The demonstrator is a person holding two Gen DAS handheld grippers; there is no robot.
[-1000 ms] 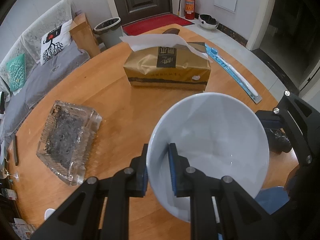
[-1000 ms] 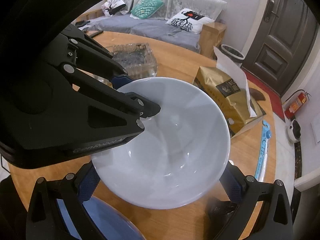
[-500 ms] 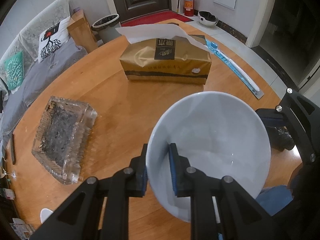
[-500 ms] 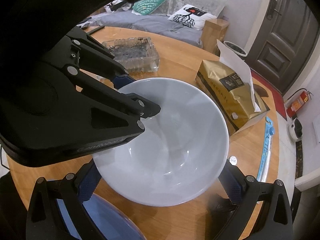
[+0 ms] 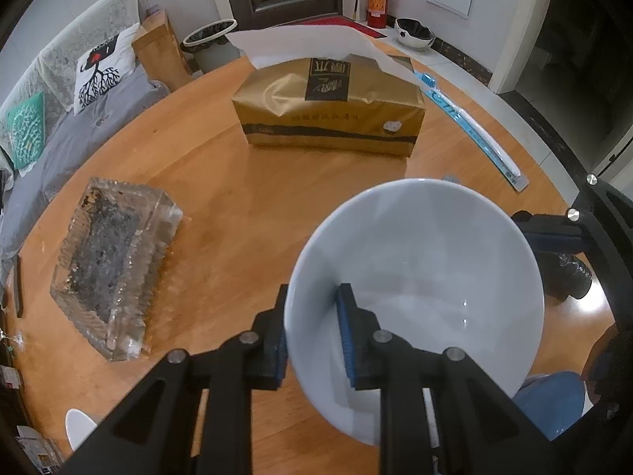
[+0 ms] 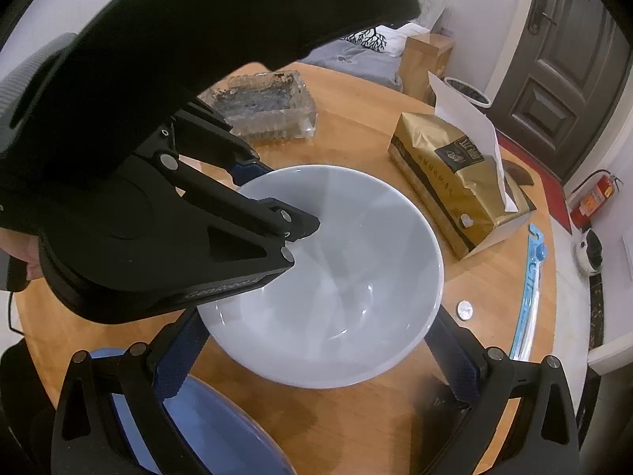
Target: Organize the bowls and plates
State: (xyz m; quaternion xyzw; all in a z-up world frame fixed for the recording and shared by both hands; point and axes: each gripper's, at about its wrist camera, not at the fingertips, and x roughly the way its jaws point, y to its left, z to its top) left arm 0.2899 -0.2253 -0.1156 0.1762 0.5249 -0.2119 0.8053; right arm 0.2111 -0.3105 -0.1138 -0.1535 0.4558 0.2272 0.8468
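Left wrist view: left gripper (image 5: pixel 312 334) is pinching the white ceramic bowl (image 5: pixel 435 277) by its rim; right gripper (image 6: pixel 316 360) is gaping wide, empty; keep it level toward the blue plate (image 6: pixel 221 427).

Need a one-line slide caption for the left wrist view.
Left gripper clamps white bowl rim above wooden table, with tissue pack and glass ashtray beyond.

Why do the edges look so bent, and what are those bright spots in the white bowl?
Left wrist view: the fisheye lens curves the table rim; glints on the white bowl are glare. Right wrist view: the left gripper blocks the upper left.
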